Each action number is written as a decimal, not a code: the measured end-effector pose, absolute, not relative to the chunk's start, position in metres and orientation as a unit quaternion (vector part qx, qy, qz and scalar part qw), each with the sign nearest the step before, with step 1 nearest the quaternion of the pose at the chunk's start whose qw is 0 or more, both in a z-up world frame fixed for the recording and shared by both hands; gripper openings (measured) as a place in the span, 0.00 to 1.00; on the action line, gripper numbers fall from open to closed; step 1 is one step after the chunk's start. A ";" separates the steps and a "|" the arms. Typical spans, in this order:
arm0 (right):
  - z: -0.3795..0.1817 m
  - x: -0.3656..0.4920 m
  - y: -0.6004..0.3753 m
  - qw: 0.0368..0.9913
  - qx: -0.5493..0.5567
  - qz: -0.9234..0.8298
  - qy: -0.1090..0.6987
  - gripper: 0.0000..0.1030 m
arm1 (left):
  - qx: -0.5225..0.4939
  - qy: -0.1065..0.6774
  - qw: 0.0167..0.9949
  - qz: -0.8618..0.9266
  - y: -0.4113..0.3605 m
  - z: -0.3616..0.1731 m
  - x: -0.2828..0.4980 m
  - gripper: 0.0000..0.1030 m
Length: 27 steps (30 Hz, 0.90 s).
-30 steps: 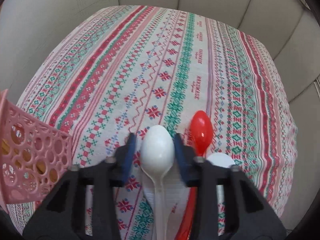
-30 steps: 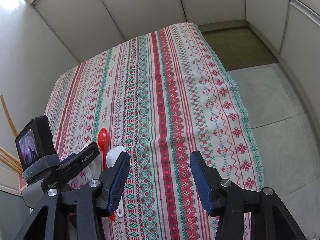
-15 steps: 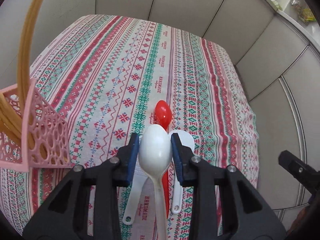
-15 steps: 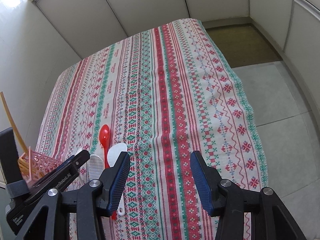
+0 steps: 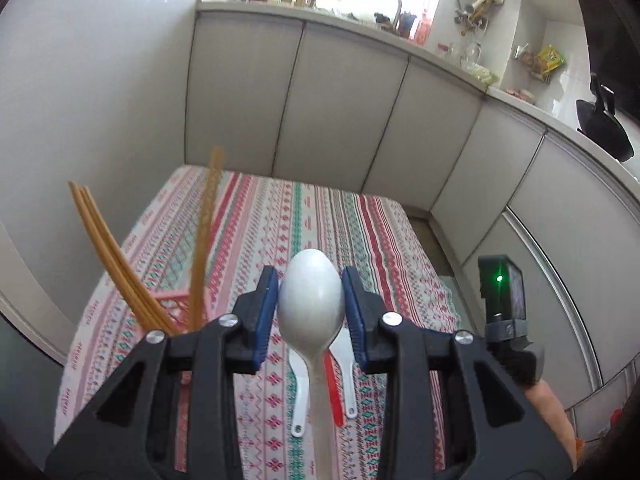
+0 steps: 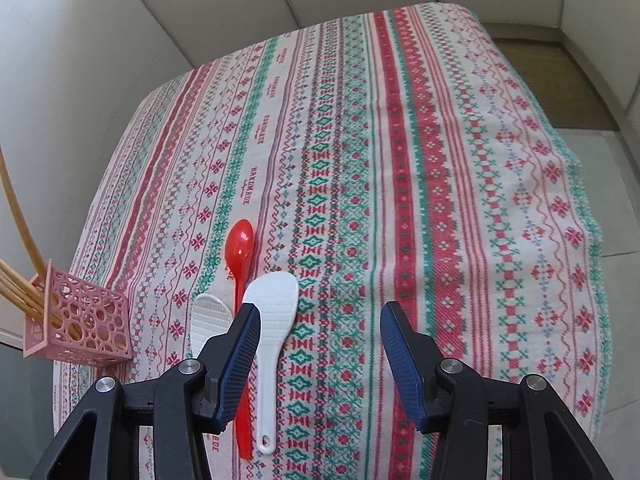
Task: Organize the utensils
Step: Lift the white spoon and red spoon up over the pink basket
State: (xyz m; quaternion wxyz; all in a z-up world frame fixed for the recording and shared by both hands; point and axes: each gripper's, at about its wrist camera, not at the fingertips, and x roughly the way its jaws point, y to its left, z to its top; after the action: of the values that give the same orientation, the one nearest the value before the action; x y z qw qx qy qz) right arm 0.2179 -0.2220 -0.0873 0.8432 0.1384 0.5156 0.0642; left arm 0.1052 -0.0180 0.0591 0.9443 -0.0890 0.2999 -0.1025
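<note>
Your left gripper (image 5: pixel 310 312) pinches the white spoon (image 5: pixel 311 302) by its bowl, up off the tablecloth (image 6: pixel 400 160).

Your right gripper (image 6: pixel 318 354) is spread, nothing between its pads, low over the near cloth. Just left of it lie a white rice paddle (image 6: pixel 274 312), the red spoon (image 6: pixel 239 248) and a second white paddle (image 6: pixel 208 318). Further left, at the table's near-left corner, stands the pink basket (image 6: pixel 80 328) holding chopsticks (image 6: pixel 20 292).
</note>
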 end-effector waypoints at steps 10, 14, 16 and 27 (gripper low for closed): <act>-0.118 0.266 -0.150 0.847 0.067 0.082 0.521 0.54 | -0.110 0.173 0.977 -0.062 0.051 0.072 0.099 0.34; -0.128 0.279 -0.141 0.844 0.055 0.078 0.529 0.54 | -0.116 0.143 0.981 -0.066 0.058 0.072 0.098 0.34; -0.134 0.286 -0.139 0.841 0.048 0.075 0.534 0.53 | -0.107 0.131 0.983 -0.065 0.058 0.073 0.095 0.34; -0.100 0.282 -0.129 0.866 -0.010 0.071 0.495 0.27 | -0.117 0.111 0.985 -0.063 0.069 0.073 0.093 0.34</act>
State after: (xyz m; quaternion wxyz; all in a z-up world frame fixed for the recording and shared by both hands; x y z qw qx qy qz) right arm 0.2815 -0.1293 -0.0997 0.8658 -0.0102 0.4952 0.0710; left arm 0.0930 0.0688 0.0731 0.9849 -0.1166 0.1115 -0.0633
